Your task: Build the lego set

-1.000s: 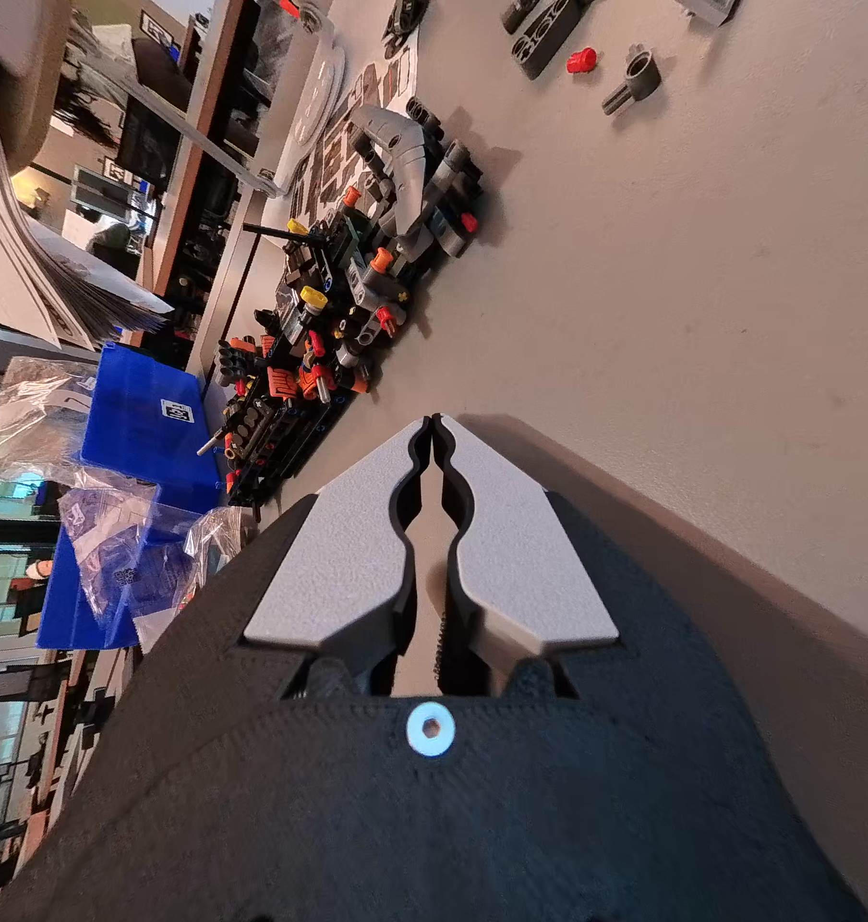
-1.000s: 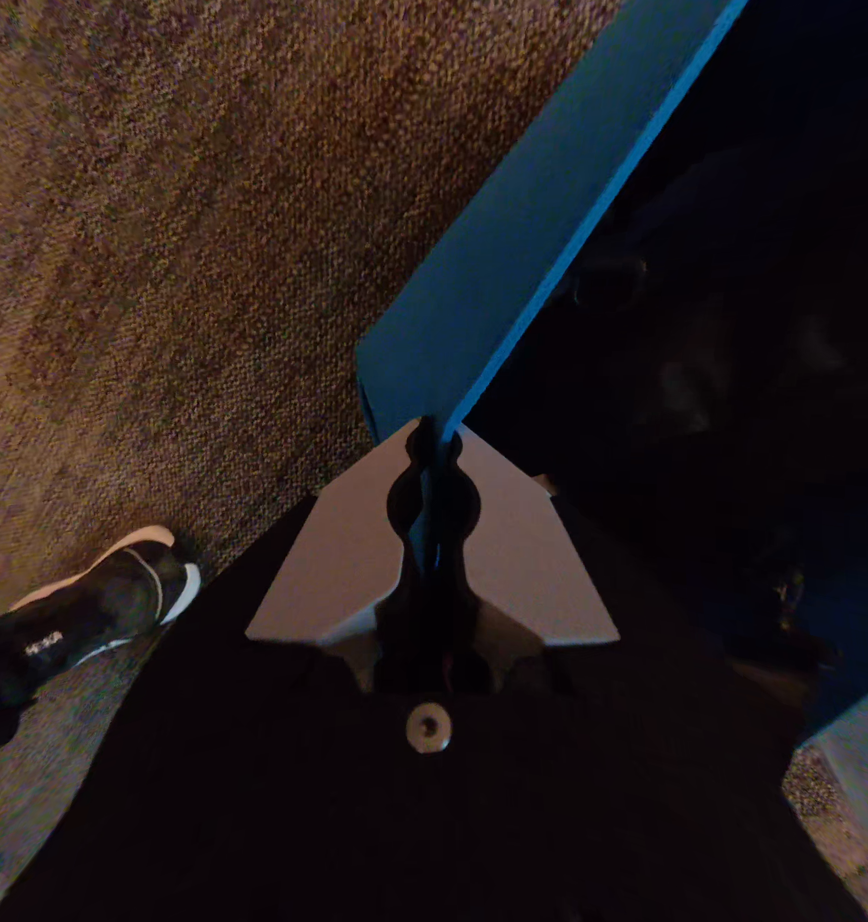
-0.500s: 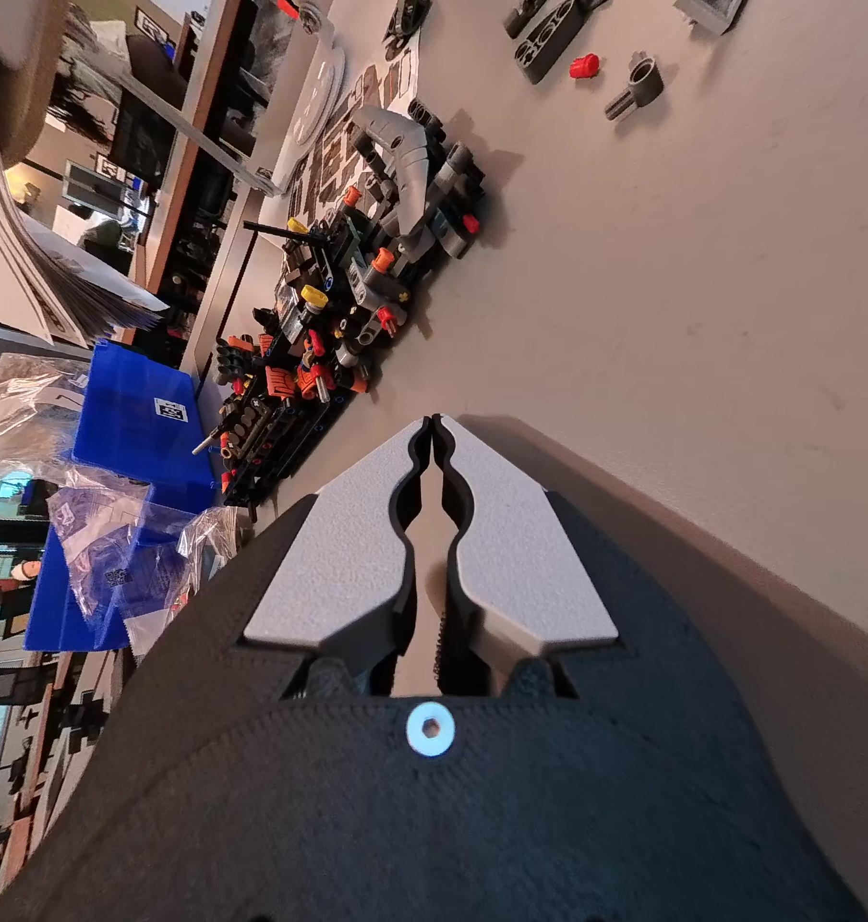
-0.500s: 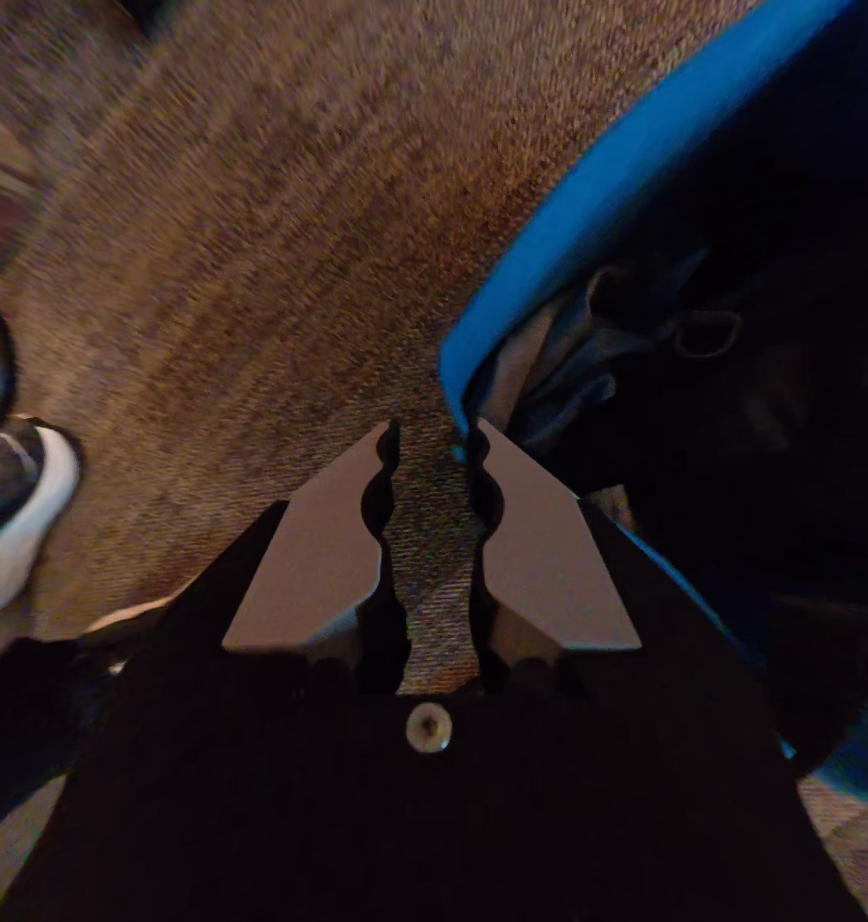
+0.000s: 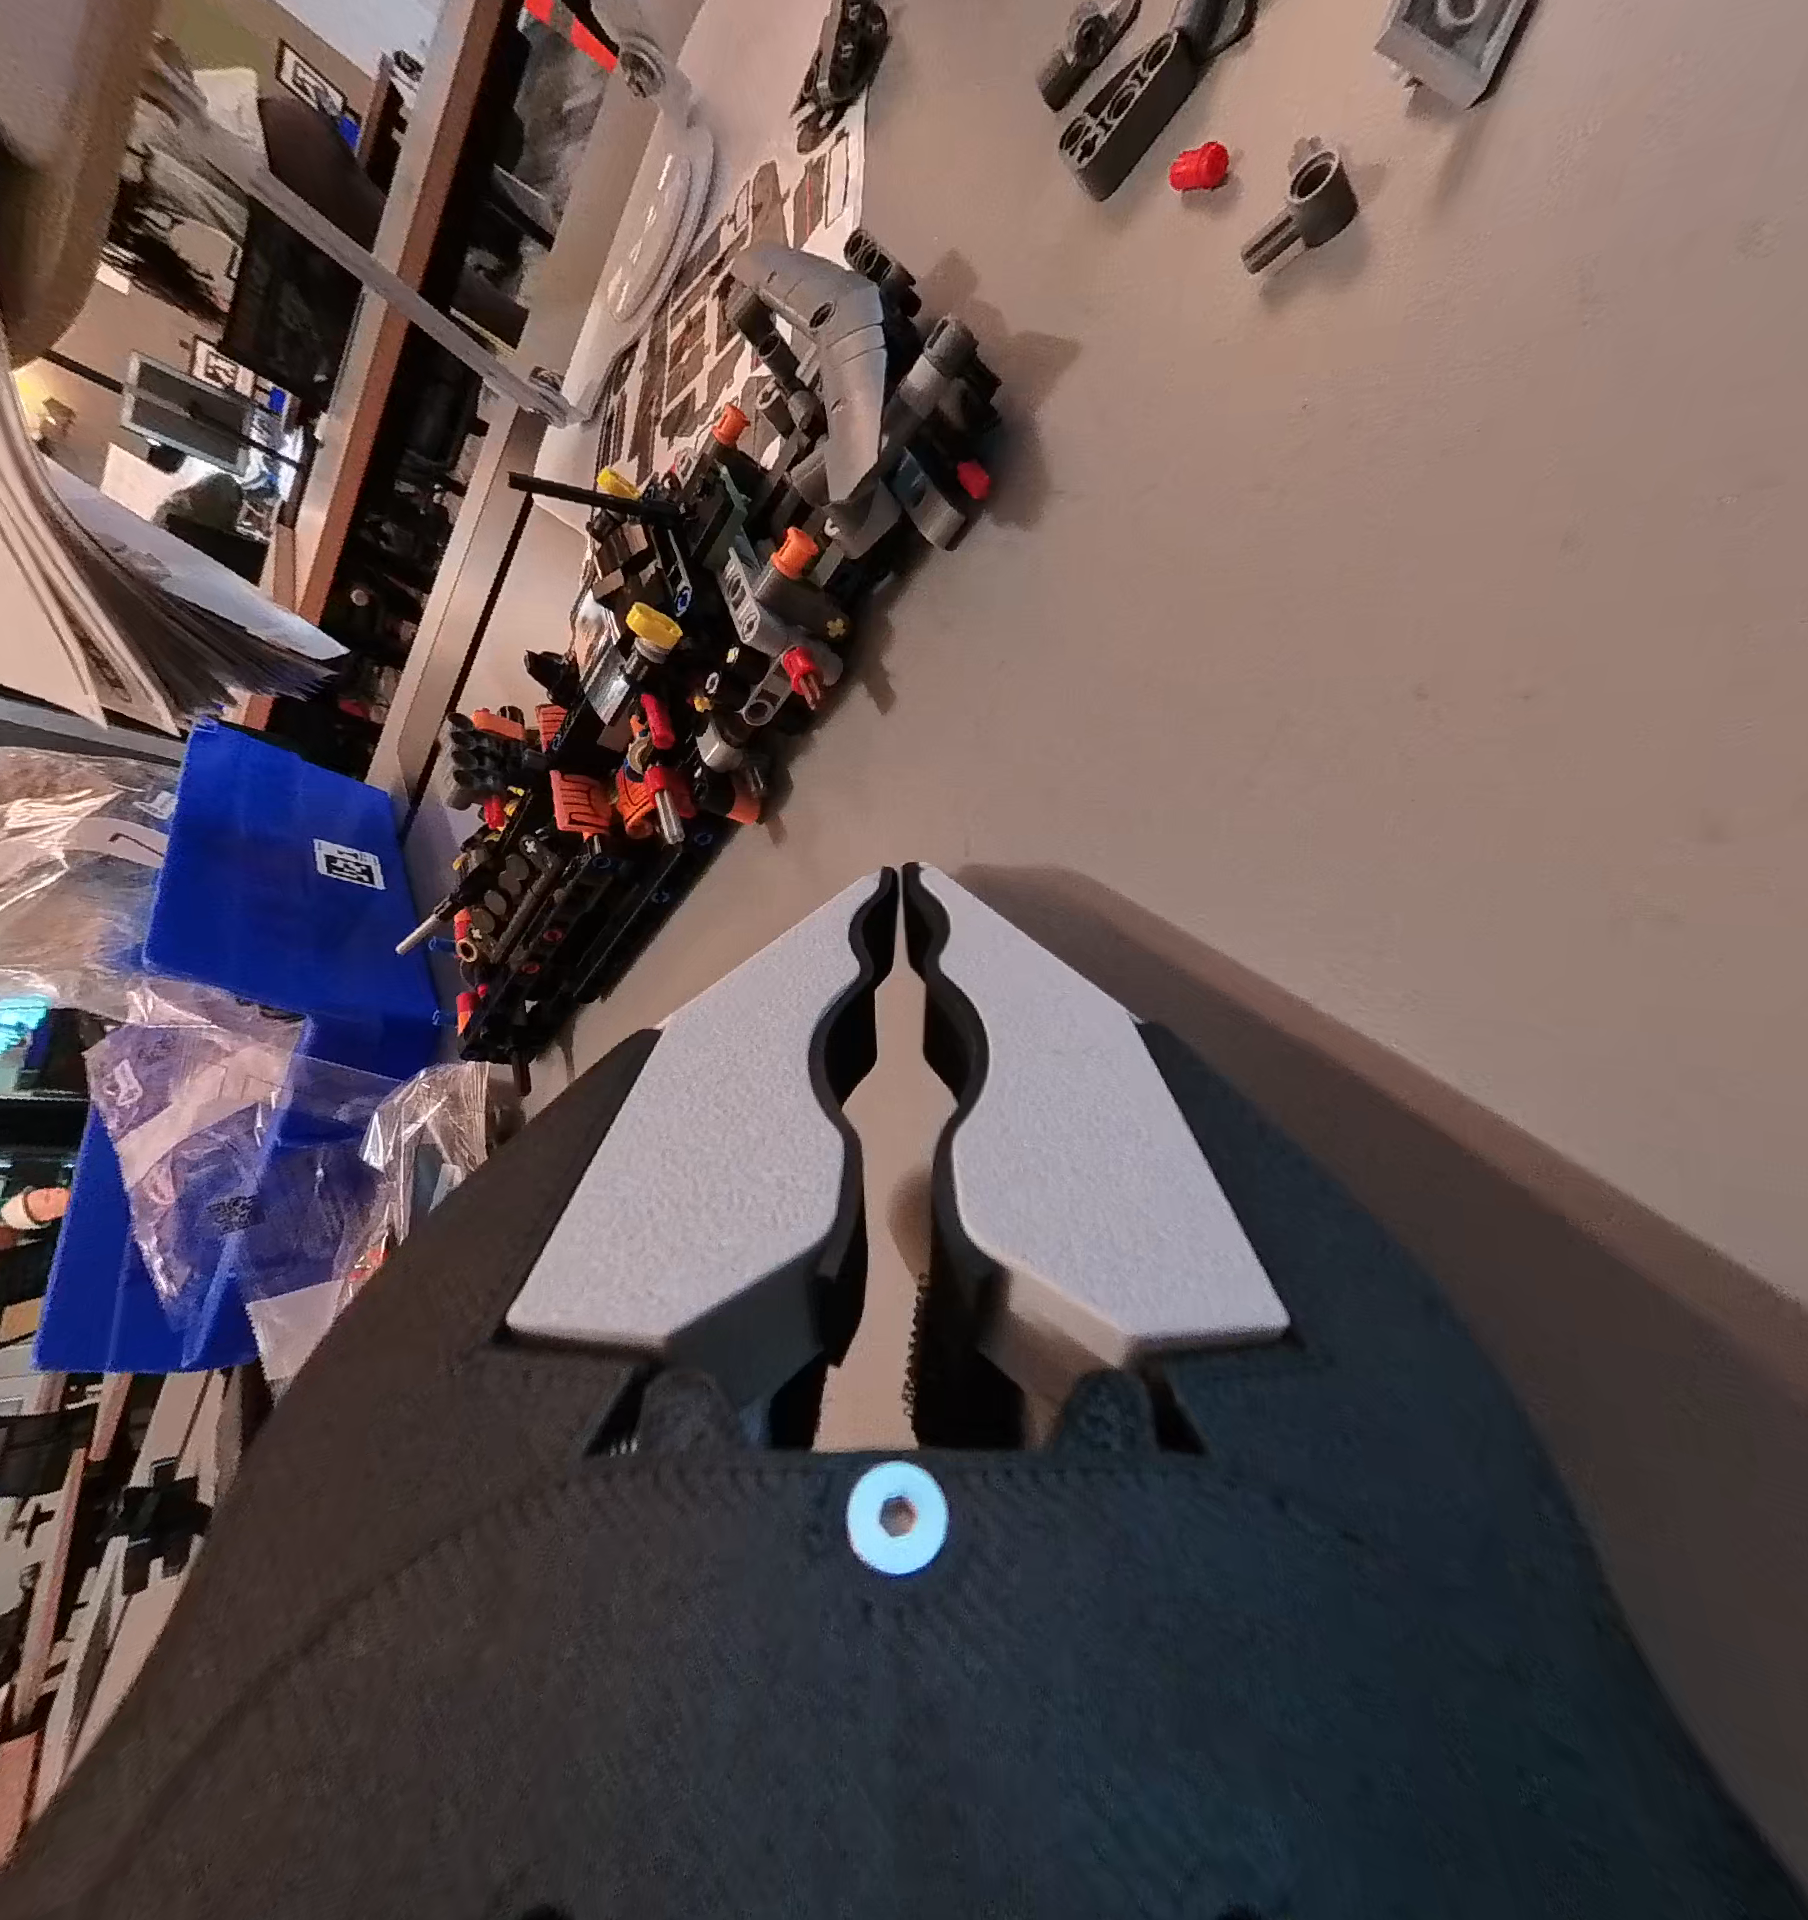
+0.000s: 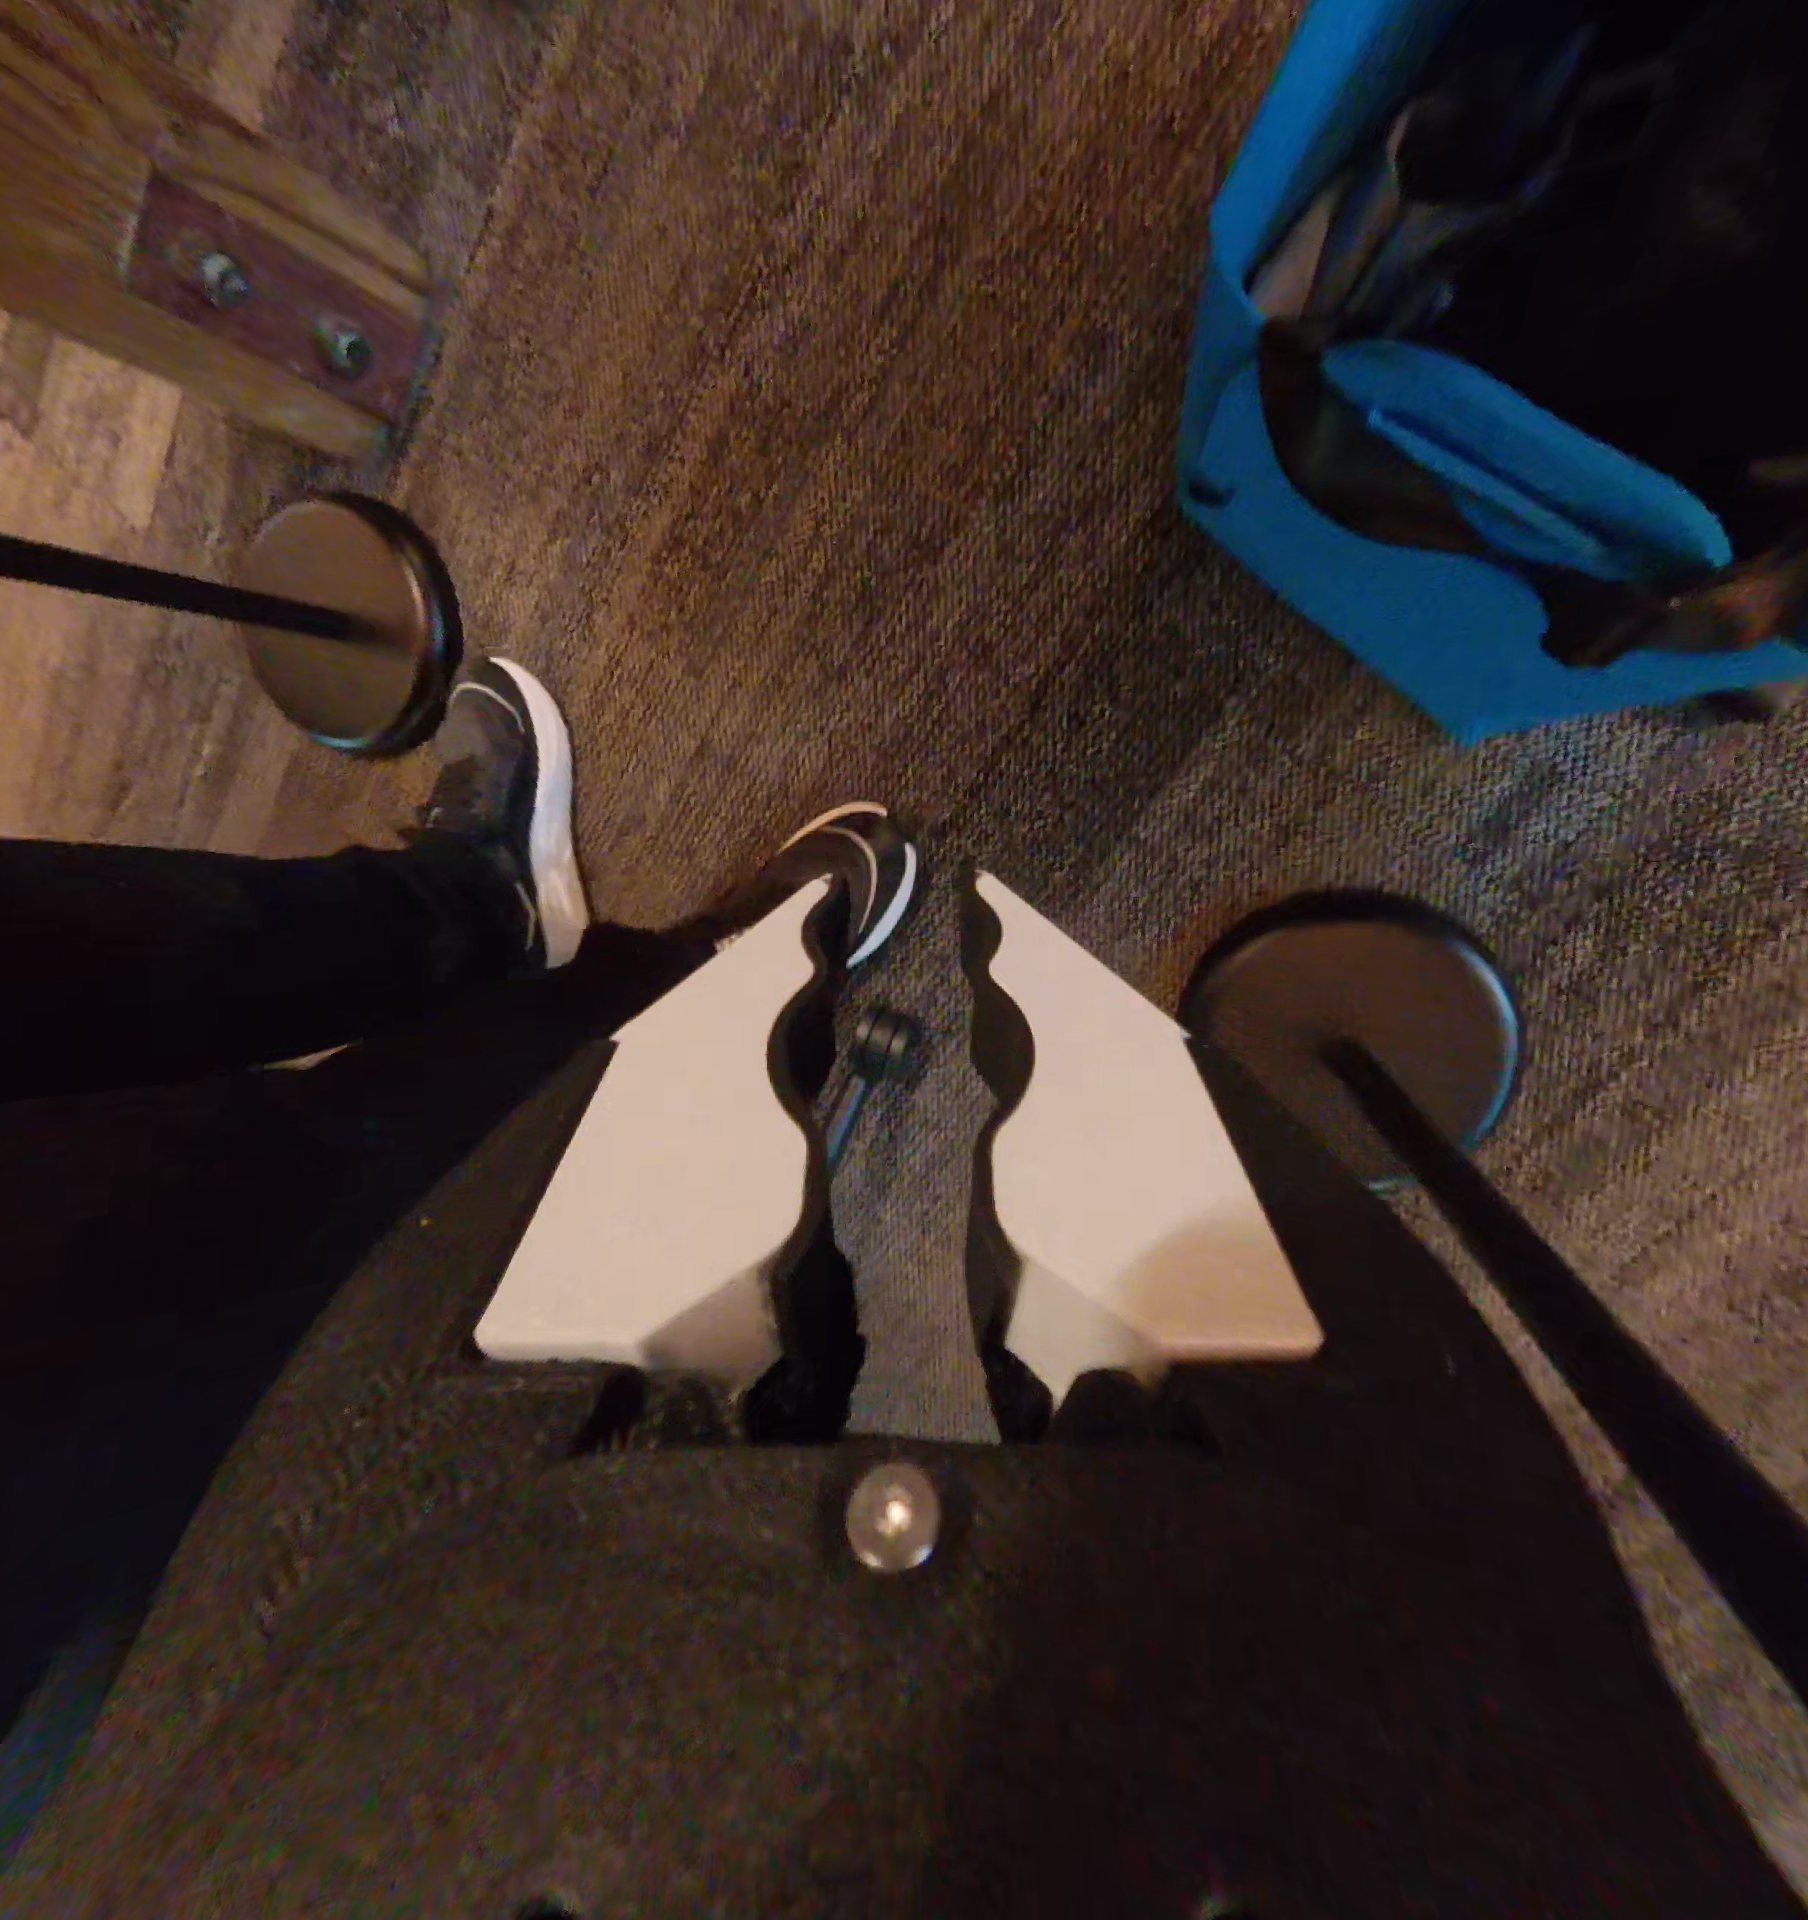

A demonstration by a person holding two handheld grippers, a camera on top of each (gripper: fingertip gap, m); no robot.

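In the left wrist view, a partly built black, grey and orange lego model point(image 5: 713, 665) lies on the beige table point(image 5: 1399, 623), ahead and left of my left gripper point(image 5: 900, 878), which is shut and empty just above the table. Loose parts lie farther off: a dark grey beam point(image 5: 1128, 120), a small red piece point(image 5: 1199, 168), a grey connector point(image 5: 1300, 208). My right gripper point(image 6: 895, 894) is open and empty, pointing down at the carpet point(image 6: 879, 416) below the table. A small black wheel on an axle point(image 6: 879, 1044) shows between its fingers.
A blue box point(image 5: 287, 894) and clear plastic bags point(image 5: 214, 1143) lie left of the model, under an open booklet point(image 5: 69, 582). Below, there are a blue bin point(image 6: 1451, 520), two round stand bases point(image 6: 344, 623) point(image 6: 1347, 1023), a person's shoes point(image 6: 526, 800) and a wooden table leg point(image 6: 152, 229). Across from one pair of fingers to the other is roughly 60 cm. To reach the grey connector point(image 5: 1300, 208) in a straight line is about 12 cm for my left fingers, about 50 cm for my right. Between my left fingertips and the small red piece point(image 5: 1199, 168) there is roughly 12 cm.
My right gripper let go of the blue bin's edge, opened and swung away from it to face the carpet. My left gripper stayed shut and shifted only slightly.
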